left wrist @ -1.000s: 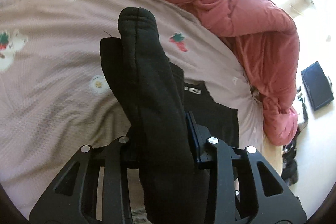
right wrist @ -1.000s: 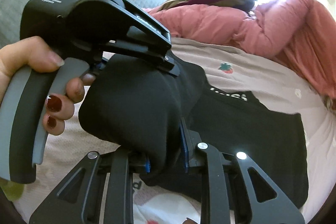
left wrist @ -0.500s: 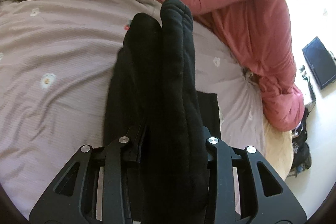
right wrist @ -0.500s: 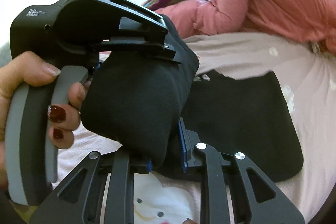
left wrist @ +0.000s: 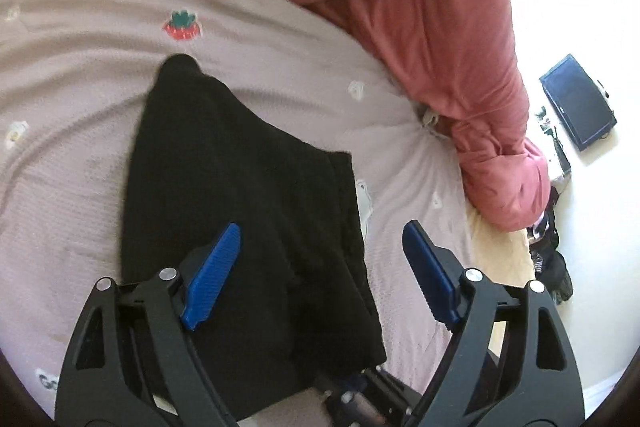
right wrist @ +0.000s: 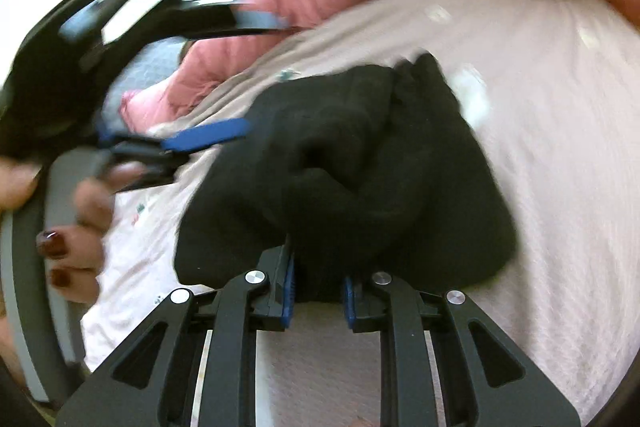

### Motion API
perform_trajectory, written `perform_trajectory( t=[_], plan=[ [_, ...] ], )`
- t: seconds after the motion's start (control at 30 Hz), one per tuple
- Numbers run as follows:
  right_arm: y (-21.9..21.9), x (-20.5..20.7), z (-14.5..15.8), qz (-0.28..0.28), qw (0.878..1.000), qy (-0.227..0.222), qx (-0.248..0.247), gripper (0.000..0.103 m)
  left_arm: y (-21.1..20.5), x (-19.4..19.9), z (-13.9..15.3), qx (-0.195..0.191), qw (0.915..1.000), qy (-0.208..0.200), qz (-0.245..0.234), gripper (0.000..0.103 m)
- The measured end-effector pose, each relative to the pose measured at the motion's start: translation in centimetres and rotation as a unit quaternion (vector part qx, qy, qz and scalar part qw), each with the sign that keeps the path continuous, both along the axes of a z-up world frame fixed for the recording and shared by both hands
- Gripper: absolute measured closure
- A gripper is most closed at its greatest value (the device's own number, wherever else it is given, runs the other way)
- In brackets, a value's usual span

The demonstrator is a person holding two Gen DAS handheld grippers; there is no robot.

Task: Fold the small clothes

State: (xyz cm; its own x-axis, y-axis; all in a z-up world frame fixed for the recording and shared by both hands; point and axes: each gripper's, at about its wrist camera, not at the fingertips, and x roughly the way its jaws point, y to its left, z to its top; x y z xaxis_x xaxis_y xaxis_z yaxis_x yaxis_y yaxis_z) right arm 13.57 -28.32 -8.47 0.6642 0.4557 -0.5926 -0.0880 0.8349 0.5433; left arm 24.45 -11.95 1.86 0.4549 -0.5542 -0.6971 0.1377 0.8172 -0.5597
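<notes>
Left wrist view: pale beige knitted bedspread (left wrist: 80, 155) with small strawberry and flower motifs fills the left side. On it lies the black soft-fabric garment (left wrist: 240, 187), folded into a long narrow shape, one end near the strawberry motif, the other running under the camera. Left gripper (left wrist: 320, 247), black frame with blue ribbed pads, has just been opening; its jaws stand wide apart. The left pad (left wrist: 214, 275) sits above the cloth, the right pad over the bedspread, neither pressing on the garment. Further right, a rumpled salmon-pink quilt (left wrist: 440, 27) along the bed edge, then a dark flat screen (left wrist: 578, 107) on the pale floor.

Right wrist view, blurred: at far left a hand (right wrist: 76, 227) with dark red nails holds the other gripper's grey handle. Centre, the right gripper (right wrist: 318, 291) is clamped on a bunched edge of the black garment (right wrist: 360, 167), which rests on the bedspread (right wrist: 560, 147).
</notes>
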Motion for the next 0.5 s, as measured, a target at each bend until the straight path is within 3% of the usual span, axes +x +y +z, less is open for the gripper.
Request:
perform_trajectory(
  t=[0.07, 0.17, 0.33, 0.43, 0.5],
  plan=[
    [-0.6, -0.5, -0.2, -0.001, 1.0, 0.006, 0.017, 0.084, 1.4, -0.7, 0.7, 0.013, 0.9997, -0.015, 0.017, 0.027],
    [-0.7, -1.1, 0.1, 0.006, 1.0, 0.003, 0.015, 0.081, 3.3, -1.5, 0.3, 0.064, 0.9964, -0.016, 0.052, 0.027],
    [-2.0, -1.3, 0.8, 0.009, 0.999, 0.011, 0.045, 0.057, 3.9, -2.4, -2.6, 0.142, 0.9884, 0.001, 0.054, 0.027],
    [-2.6, 0.2, 1.1, 0.027, 0.997, 0.033, 0.069, 0.035, 4.4, -3.3, -3.8, 0.138, 0.9891, 0.003, 0.051, 0.028],
    [-2.9, 1.3, 1.2, 0.035, 0.995, 0.056, 0.078, 0.033, 4.4, -3.4, -3.9, 0.132, 0.9898, 0.0, 0.054, 0.028]
  ],
)
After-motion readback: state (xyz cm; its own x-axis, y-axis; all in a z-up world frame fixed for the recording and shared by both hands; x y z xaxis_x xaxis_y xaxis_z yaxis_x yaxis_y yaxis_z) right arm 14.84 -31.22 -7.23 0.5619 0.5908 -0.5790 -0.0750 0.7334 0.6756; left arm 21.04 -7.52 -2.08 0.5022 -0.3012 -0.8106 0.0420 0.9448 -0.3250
